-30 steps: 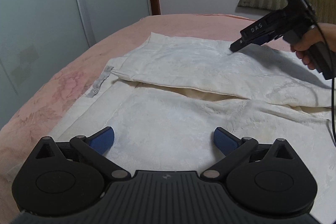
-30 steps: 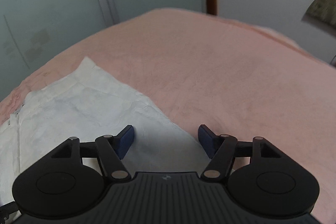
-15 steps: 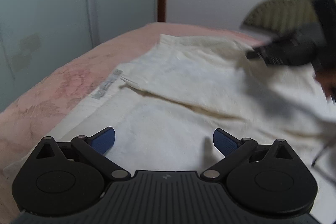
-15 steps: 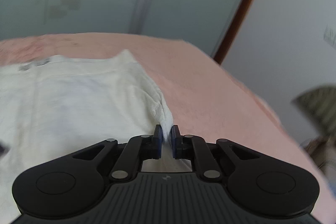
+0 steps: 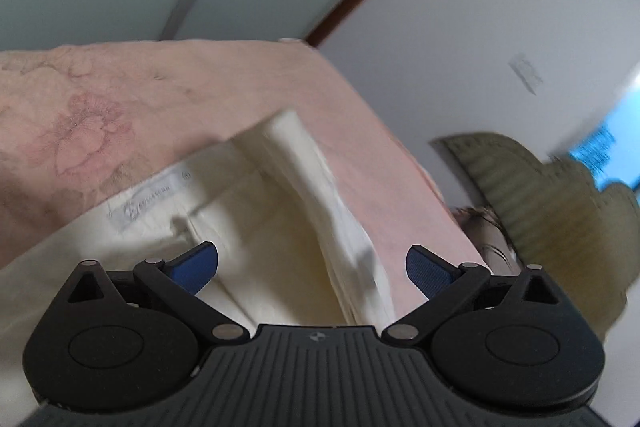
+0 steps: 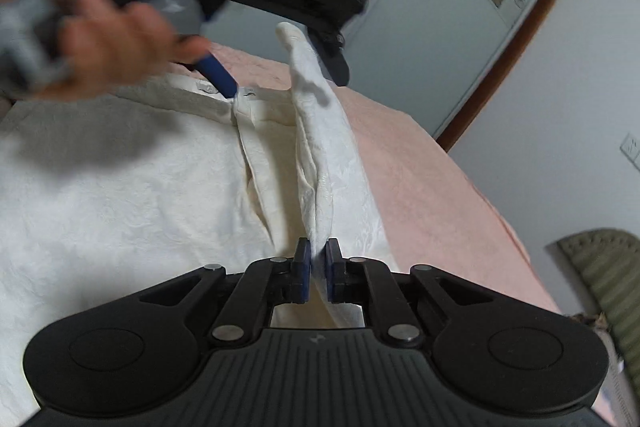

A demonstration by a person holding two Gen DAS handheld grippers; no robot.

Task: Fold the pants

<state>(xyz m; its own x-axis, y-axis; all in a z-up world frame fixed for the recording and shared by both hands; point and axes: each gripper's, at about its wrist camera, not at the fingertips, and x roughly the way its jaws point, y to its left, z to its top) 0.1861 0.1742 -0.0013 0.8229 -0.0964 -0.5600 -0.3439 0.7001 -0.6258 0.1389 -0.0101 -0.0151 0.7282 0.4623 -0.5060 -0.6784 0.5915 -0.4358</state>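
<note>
pants [image 6: 120,187]: cream embossed cloth | bedspread [image 6: 420,167]: pink matt fabric

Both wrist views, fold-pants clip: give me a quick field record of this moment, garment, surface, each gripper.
garment: cream pants, spread flat except one raised edge
surface: pink bedspread
right gripper: shut on the pants' edge, fabric pinched between the blue pads and lifted into a ridge
left gripper: open, its jaws have just been closing slightly, pads not pressing cloth; the far end of the ridge lies between them
left hand: blurred, gripping the handle above the waistband
label: white tag on the waistband
background: olive cushioned chair
</note>
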